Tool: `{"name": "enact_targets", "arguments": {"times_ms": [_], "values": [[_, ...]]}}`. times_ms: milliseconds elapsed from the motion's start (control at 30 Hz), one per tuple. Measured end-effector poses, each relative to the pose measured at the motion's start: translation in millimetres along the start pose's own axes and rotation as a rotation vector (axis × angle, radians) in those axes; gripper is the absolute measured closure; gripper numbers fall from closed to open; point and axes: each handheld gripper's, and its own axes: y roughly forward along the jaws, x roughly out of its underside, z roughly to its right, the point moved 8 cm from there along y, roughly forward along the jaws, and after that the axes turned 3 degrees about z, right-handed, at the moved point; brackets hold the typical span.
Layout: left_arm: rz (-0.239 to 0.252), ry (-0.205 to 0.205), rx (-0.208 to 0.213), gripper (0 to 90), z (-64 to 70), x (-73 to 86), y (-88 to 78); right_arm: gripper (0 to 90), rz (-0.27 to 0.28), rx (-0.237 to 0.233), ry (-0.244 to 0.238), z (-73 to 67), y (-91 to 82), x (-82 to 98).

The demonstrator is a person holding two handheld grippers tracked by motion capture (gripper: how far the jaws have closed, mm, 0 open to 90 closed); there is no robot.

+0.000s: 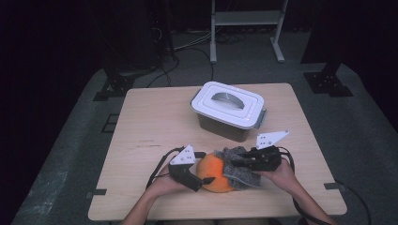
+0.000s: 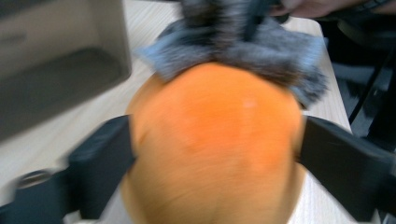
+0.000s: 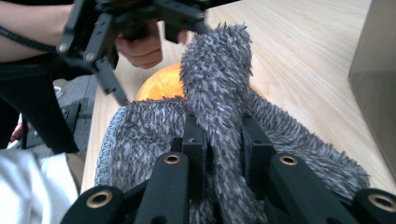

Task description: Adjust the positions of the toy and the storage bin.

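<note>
Both grippers sit at table's [image 1: 155,126] near edge. Left gripper [image 1: 199,180] w/ jaws spread wide around orange ball [image 1: 215,174], pads at its sides; can't tell if pressing. Right gripper [image 1: 238,162] clenched on fuzzy grey cloth [image 1: 239,174] draped on ball. Lidded white bin [image 1: 229,108] stands behind.

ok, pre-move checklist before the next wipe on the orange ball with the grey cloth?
1. Right claw pinches the fuzzy grey cloth: ok.
2. Left claw brackets the round orange ball, one jaw on each side: ok.
3. Left jaws pressing the ball firmly: cannot tell, view blurred.
4. Cloth lies against the ball: ok.
5. White-lidded grey plastic box stands apart from both claws: ok.
6. Ball rests on the light wooden table: ok.
</note>
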Motion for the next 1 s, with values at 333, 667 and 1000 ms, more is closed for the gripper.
{"name": "enact_targets", "arguments": {"times_ms": [333,667,1000], "values": [[0.003,0.117,-0.032,33.9,3.8,1.4,-3.7,75.4,0.005,-0.022,-0.069,-15.8,9.6,-16.3],[0.012,0.187,-0.016,35.3,12.3,-2.7,-0.6,75.4,0.029,-0.001,-0.024,-4.2,-4.2,-16.8],[0.004,0.012,0.016,8.9,3.9,0.1,-1.2,75.2,0.011,-0.004,-0.012,-6.8,3.8,-5.7]]}}
